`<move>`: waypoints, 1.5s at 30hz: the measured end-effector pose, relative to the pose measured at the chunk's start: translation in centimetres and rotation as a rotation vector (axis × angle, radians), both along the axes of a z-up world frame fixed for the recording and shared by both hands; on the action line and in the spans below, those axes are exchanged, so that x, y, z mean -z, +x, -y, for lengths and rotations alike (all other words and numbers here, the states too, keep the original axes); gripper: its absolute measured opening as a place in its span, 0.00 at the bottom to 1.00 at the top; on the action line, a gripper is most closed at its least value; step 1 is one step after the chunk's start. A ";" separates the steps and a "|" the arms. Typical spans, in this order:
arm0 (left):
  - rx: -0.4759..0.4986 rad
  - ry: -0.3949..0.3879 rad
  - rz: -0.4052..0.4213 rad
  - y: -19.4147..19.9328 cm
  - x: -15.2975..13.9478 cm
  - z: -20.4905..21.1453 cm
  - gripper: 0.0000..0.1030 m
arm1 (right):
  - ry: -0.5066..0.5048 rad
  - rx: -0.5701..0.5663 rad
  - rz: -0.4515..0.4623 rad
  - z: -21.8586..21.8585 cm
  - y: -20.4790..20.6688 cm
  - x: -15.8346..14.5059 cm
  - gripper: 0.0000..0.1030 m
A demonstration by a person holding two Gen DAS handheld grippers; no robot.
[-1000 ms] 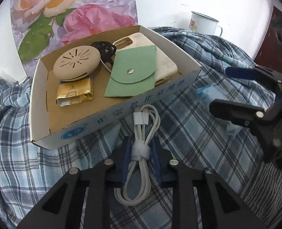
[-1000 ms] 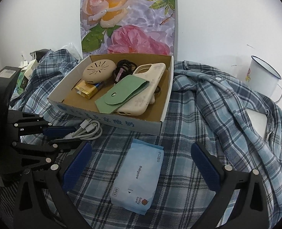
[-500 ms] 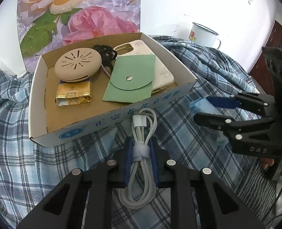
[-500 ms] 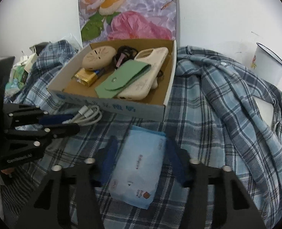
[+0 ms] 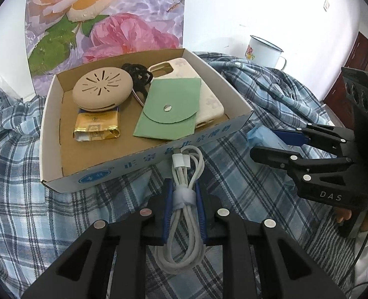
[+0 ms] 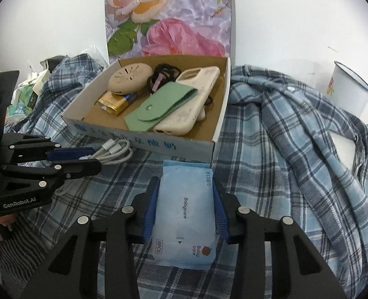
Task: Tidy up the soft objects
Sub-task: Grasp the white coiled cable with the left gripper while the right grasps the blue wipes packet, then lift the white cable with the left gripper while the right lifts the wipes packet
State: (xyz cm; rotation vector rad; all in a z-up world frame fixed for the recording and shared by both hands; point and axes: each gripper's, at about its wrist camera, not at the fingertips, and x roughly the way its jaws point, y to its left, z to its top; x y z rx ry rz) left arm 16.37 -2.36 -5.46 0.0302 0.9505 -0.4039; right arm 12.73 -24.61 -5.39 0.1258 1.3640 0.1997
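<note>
On plaid cloth (image 6: 271,162): crinkly wipes pack (image 6: 184,214); coiled white cable (image 5: 184,199).

L gripper (image 5: 184,206) clamps white cable bundle (image 5: 184,199) w/ blue fingers (image 5: 167,209) at its strap, just in front of cardboard box (image 5: 49,134). Box holds green pouch (image 5: 170,109), phone case (image 5: 209,102), beige round case (image 5: 103,92), gold packet (image 5: 96,127). R gripper (image 5: 271,142) at right, on blue pack (image 5: 258,134).
</note>
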 end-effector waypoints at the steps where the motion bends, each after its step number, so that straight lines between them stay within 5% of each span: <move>1: -0.002 -0.003 0.002 0.0 -0.1 0.0 0.19 | -0.001 -0.001 0.012 0.0 0.0 -0.2 0.39; 15: -0.026 -0.023 0.083 -1.2 -3.0 0.7 0.19 | 0.024 -0.015 0.160 -1.2 0.3 -3.8 0.38; 28: -0.118 -0.024 0.328 -4.1 -11.2 -0.8 0.19 | 0.063 0.005 0.350 -0.7 0.8 -11.4 0.38; 45: -0.165 -0.040 0.530 -9.1 -18.9 -1.8 0.19 | 0.030 0.007 0.545 -0.5 -0.1 -19.8 0.38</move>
